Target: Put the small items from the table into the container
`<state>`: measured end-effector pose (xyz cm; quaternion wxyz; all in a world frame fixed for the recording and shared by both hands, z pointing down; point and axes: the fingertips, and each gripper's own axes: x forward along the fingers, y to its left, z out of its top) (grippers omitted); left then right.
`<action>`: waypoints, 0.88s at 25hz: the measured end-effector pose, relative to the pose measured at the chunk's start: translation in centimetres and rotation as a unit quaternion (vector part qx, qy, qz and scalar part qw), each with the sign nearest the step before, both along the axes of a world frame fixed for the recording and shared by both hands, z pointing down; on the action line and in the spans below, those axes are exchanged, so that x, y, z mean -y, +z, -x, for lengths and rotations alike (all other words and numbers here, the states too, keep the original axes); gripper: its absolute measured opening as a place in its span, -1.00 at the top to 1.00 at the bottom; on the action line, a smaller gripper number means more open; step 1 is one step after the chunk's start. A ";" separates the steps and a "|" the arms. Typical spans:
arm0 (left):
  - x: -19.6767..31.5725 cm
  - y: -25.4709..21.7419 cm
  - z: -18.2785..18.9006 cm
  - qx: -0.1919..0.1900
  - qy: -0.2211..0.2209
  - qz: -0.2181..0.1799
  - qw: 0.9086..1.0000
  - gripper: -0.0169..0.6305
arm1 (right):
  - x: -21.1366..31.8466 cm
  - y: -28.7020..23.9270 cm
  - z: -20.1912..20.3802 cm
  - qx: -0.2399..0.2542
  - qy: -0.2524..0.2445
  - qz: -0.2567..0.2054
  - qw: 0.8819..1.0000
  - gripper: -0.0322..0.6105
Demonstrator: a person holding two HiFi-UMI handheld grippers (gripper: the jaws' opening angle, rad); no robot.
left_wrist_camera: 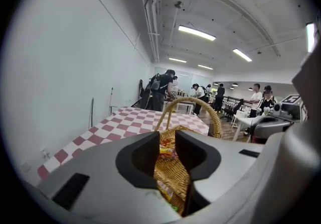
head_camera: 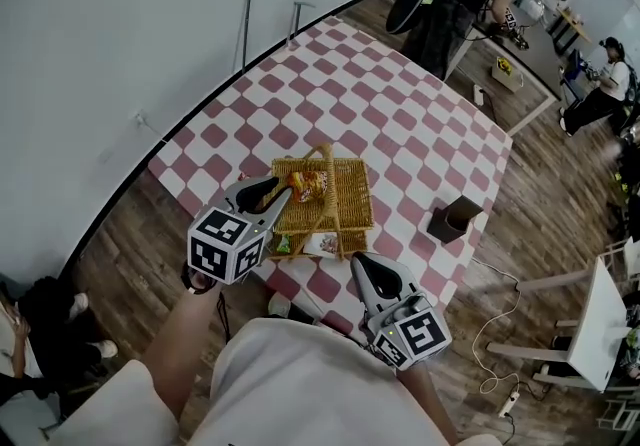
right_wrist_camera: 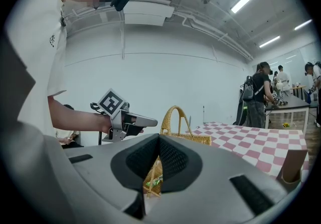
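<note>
The worktop (head_camera: 400, 104) is covered in a red-and-white checked cloth and stands on a wood-plank floor (head_camera: 530, 184). A wicker basket (head_camera: 352, 196) with an arched handle rests near its front edge. A dark brown open-topped box (head_camera: 452, 219) stands upright well apart from it, close to the right edge. A green packet (head_camera: 284, 245) and a white packet (head_camera: 322, 244) lie at the basket's near end, possibly on the cloth rather than inside.

Right gripper (right_wrist_camera: 159, 138), jaws together, wicker basket (right_wrist_camera: 198, 139) behind on checkered table (right_wrist_camera: 251, 142), left gripper (right_wrist_camera: 143, 122) raised beside its handle
</note>
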<state>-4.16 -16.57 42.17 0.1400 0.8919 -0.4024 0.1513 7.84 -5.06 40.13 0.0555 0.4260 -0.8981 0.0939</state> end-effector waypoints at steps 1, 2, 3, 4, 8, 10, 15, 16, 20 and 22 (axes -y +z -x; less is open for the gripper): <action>-0.2 -0.1 0.3 -0.009 -0.003 0.002 1.000 0.71 | 0.0 0.0 0.1 0.000 -0.001 0.000 1.000 0.86; -0.4 -0.2 0.6 -0.018 -0.005 0.005 1.000 0.71 | 0.0 0.0 0.3 0.000 -0.002 -0.001 1.000 0.86; -0.7 -0.2 0.9 -0.026 -0.009 0.007 1.000 0.71 | 0.0 -0.1 0.4 0.000 -0.003 -0.001 1.000 0.86; -0.9 -0.3 1.2 -0.032 -0.014 0.008 0.999 0.71 | 0.0 -0.2 0.6 0.000 -0.005 -0.002 1.000 0.86; -2.1 -0.8 2.5 -0.040 -0.030 0.000 0.999 0.75 | 0.0 -0.4 0.9 0.003 -0.012 -0.004 1.000 0.86; -2.7 -1.0 3.1 -0.043 -0.037 -0.004 0.998 0.80 | -0.1 -0.5 1.1 0.003 -0.014 -0.004 1.000 0.86; -4.3 -1.0 4.3 -0.049 -0.050 -0.009 0.998 0.84 | -0.3 -0.7 1.5 0.005 -0.024 -0.006 1.000 0.86; -4.6 -1.0 4.4 -0.050 -0.052 -0.010 0.997 0.86 | -0.4 -0.8 1.5 0.005 -0.025 -0.006 1.000 0.86; -5.8 -1.0 4.6 -0.054 -0.056 -0.014 0.997 0.90 | -0.7 -0.7 1.6 0.004 -0.032 -0.005 0.999 0.86; -6.4 -1.2 4.6 -0.057 -0.057 -0.017 0.997 0.93 | -0.8 -0.7 1.6 0.004 -0.034 -0.005 0.999 0.86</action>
